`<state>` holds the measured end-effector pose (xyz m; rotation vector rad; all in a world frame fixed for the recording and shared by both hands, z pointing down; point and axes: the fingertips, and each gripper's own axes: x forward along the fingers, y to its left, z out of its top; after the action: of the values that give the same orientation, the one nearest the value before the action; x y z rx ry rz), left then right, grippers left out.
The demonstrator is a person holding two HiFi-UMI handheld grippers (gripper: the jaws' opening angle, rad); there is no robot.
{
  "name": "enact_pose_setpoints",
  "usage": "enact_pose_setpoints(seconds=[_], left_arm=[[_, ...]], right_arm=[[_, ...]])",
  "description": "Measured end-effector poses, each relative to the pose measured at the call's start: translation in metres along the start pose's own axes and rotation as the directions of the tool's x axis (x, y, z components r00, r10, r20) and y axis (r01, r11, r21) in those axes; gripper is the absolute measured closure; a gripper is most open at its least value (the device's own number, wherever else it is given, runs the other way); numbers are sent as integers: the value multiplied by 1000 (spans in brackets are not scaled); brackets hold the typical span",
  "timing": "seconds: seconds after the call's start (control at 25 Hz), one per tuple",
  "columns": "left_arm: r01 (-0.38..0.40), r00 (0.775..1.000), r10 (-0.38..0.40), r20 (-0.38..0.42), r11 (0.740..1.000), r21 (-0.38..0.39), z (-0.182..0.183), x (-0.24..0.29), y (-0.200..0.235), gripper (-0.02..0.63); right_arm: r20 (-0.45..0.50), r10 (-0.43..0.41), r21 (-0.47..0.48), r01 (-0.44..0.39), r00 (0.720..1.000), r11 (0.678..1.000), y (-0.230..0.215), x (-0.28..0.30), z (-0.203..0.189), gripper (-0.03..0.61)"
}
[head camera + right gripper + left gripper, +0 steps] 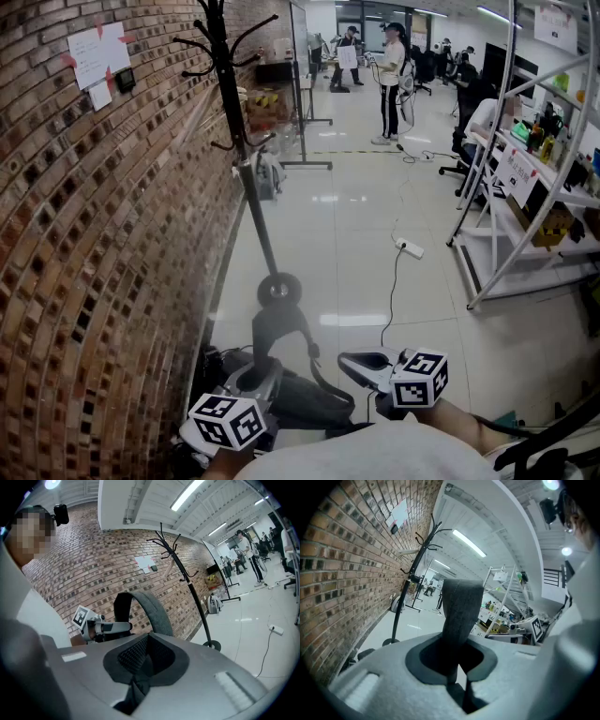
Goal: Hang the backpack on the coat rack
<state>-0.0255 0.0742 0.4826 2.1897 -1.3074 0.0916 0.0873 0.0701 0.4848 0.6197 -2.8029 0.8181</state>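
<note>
A dark grey backpack (302, 397) hangs low in front of me, and its grey top strap (279, 324) arches up between the two grippers. My left gripper (257, 373) is shut on one end of that strap (462, 605), which rises from between its jaws. My right gripper (354, 362) is shut on the other end, where dark webbing (136, 686) is pinched and the loop (152, 610) curves over towards the left gripper (104, 627). The black coat rack (246, 159) stands ahead beside the brick wall, its hooks bare and its round base (278, 289) on the floor.
The brick wall (103, 244) runs along the left. A white shelving rack (525, 197) stands at the right. A power strip with its cable (410, 248) lies on the glossy floor. Another bag (268, 174) sits behind the rack. People stand far back.
</note>
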Motion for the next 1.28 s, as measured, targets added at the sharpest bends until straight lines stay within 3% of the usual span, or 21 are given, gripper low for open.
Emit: enact_pose_setpoints(seconds=[0.36, 0.84, 1.08, 1.28], left_arm=[[-19, 1000, 20, 19, 999, -40, 46, 74, 10, 574], [-16, 993, 16, 116, 1000, 3, 133, 131, 29, 574], [-10, 989, 8, 147, 1000, 8, 173, 159, 71, 574], [0, 993, 0, 122, 1000, 0, 197, 194, 122, 574]], right_arm=[[33, 40, 25, -41, 999, 999, -82, 21, 60, 580], [79, 16, 2, -16, 997, 1000, -141, 26, 109, 580], [95, -8, -34, 11, 995, 999, -167, 56, 144, 580], [93, -31, -27, 34, 995, 999, -204, 104, 177, 580]])
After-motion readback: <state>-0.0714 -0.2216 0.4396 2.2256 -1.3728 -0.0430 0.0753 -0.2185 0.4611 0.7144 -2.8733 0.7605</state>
